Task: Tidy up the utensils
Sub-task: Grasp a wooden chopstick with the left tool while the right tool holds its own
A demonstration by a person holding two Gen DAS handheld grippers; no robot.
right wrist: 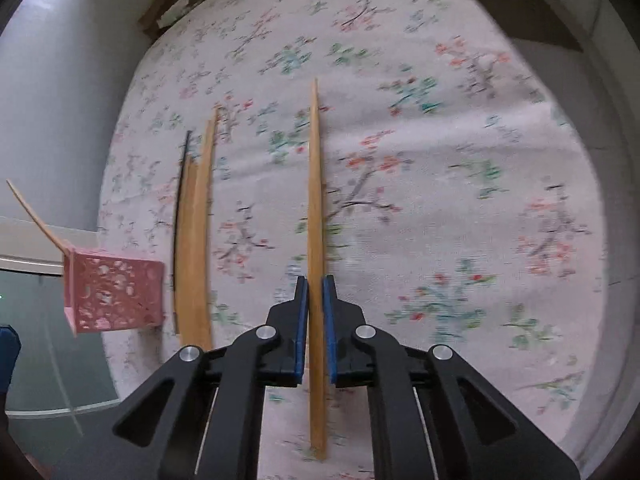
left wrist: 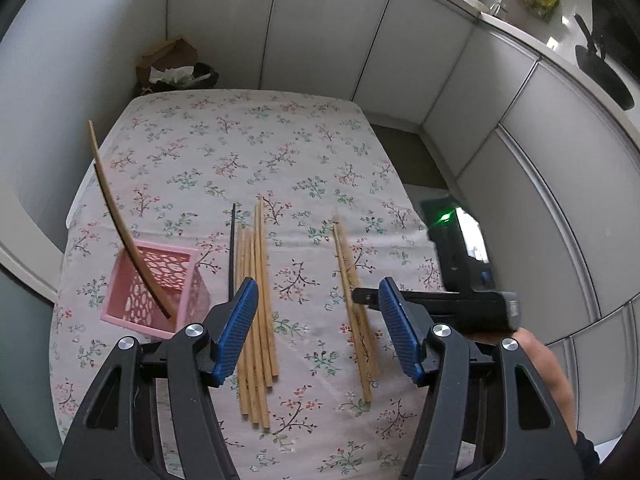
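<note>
**Right jaws clamped on a chopstick, basket off to the left**

Nearest in the right wrist view: right gripper [right wrist: 315, 280], jaws together on a pale wooden chopstick [right wrist: 315, 184], gripped toward its near end. Long axis running straight ahead from the jaws, away across the cloth. Too blurred to tell whether one stick or two, or whether lifted clear of the cloth.

Pink basket [right wrist: 116, 292] well to the left of that grip and about level with the jaws. Judged: a sideways carry to the left next, then a tilt of the stick toward upright before dropping it in.

Left gripper [left wrist: 318, 282] nearer the pink basket than the right one, jaws apart and holding nothing. Hovering above a bundle of wooden chopsticks [left wrist: 256, 320] lying just right of the pink basket [left wrist: 160, 246], long axes in line with the jaws' pointing. Black chopstick [left wrist: 232, 252] between bundle and basket, parallel to both.

Already in the basket: one leaning chopstick [left wrist: 116, 216], tip slanting up and to the left past the rim. Further right of the basket, beyond the bundle, the right gripper [left wrist: 360, 296] on its chopstick, a bare forearm [left wrist: 548, 368] behind.

Underneath, a counter [left wrist: 248, 140] under a flowered cloth, bare across its far half.

Past the far edge, diagonally beyond the basket, a brown paper bag [left wrist: 172, 60] of rubbish on the floor. Grey cabinet doors [left wrist: 328, 28] all round.
</note>
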